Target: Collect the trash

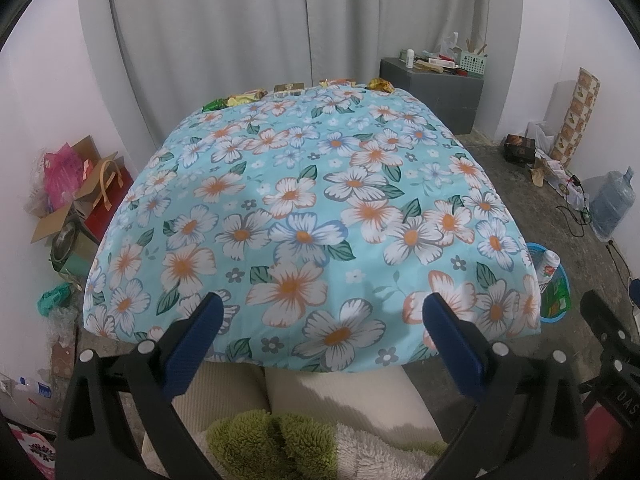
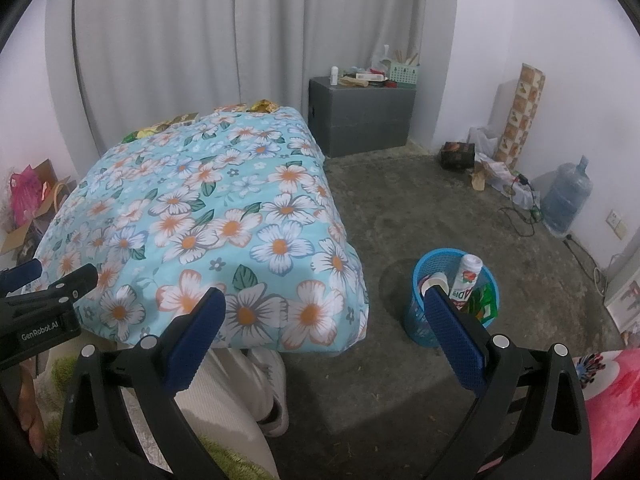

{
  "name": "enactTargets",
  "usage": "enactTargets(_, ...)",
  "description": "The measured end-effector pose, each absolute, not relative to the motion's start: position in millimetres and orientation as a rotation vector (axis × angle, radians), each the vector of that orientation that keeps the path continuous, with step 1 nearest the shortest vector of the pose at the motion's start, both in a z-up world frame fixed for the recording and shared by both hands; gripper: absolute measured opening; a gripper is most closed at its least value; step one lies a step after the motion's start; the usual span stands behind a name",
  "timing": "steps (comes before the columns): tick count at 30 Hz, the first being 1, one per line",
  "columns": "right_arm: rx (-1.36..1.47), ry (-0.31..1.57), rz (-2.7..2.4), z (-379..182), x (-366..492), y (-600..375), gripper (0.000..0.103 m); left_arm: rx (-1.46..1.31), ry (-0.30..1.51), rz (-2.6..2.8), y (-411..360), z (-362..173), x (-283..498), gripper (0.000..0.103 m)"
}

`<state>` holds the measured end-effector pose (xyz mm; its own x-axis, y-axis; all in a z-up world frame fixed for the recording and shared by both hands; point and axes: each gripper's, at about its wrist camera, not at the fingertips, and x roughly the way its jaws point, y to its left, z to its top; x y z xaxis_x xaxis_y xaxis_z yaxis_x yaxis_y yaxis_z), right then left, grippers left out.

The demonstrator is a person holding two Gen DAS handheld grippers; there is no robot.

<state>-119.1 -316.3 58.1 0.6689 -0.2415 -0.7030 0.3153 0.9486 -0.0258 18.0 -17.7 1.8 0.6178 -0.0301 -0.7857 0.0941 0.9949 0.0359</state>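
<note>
**Desk:** Floral cloth fills both views; where is the trash, reading left to right?

**Photographer:** Crumpled wrappers line the far edge of the cloth-covered table (image 1: 320,184); a green wrapper (image 1: 212,105) at far left, a yellow wrapper (image 1: 246,98) beside it, a small box (image 1: 289,88), an orange packet (image 1: 338,82), then a gold wrapper (image 1: 380,85); the left gripper (image 1: 320,312) hangs over the near edge, fingers spread and empty; the right gripper (image 2: 324,312) is likewise released, holding nothing, above the floor beside the table.

**Desk:** And the step in hand?

**Photographer:** A reach, by my reading; go long across the cloth, settle on one wrapper, and pinch its crumpled body rather than the fabric beneath; the blue basket (image 2: 424,280) stands on the floor at the table's right corner, already holding a white bottle (image 2: 466,280) and green packaging (image 2: 486,300).

**Desk:** Obstacles?

**Photographer:** Distance, mostly; cloth that could snag; cardboard boxes (image 1: 64,216) at left, a grey cabinet (image 1: 432,92) and water jug (image 1: 612,204) at right, all well apart.
</note>
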Motion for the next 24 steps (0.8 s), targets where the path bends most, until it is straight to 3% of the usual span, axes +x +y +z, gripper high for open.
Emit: enactTargets(24, 0.101, 0.777, -0.315, 58.6, -119.5, -315.6, 0.095, 0.073, 0.909, -0.072, -14.3, 2.6, 17.8, 0.098)
